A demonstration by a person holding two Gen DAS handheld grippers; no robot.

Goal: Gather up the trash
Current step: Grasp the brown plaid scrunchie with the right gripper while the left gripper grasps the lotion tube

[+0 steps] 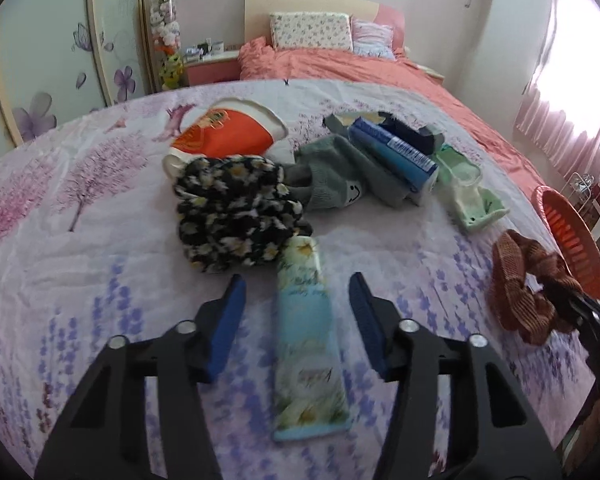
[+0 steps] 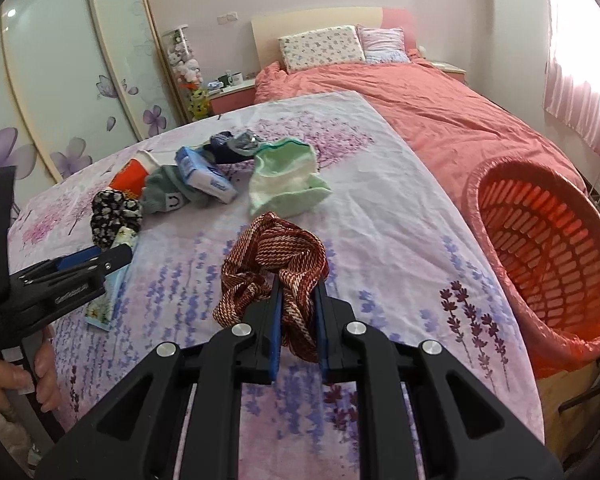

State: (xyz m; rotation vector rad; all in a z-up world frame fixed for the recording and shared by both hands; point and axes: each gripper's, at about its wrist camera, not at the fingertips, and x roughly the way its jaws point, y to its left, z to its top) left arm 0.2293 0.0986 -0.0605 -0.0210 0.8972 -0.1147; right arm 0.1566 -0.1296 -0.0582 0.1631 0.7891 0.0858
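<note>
My left gripper (image 1: pixel 297 292) is open, its blue pads on either side of a pale blue floral tube (image 1: pixel 309 344) lying on the sheet, apart from it. My right gripper (image 2: pixel 298 294) is shut on a red-brown woven scrunchie (image 2: pixel 274 248), held just above the sheet; the scrunchie also shows in the left wrist view (image 1: pixel 520 280). An orange slotted basket (image 2: pixel 548 256) lined with a plastic bag stands to the right of the table. The left gripper shows in the right wrist view (image 2: pixel 96 260) over the tube (image 2: pixel 112 300).
On the floral sheet (image 1: pixel 80 280) lie a black daisy scrunchie (image 1: pixel 232 212), an orange paper cup (image 1: pixel 228 136), a grey sock (image 1: pixel 332 176), a blue box (image 1: pixel 396 156) and a green-white sock (image 1: pixel 468 188). A pink bed (image 2: pixel 420 100) stands behind.
</note>
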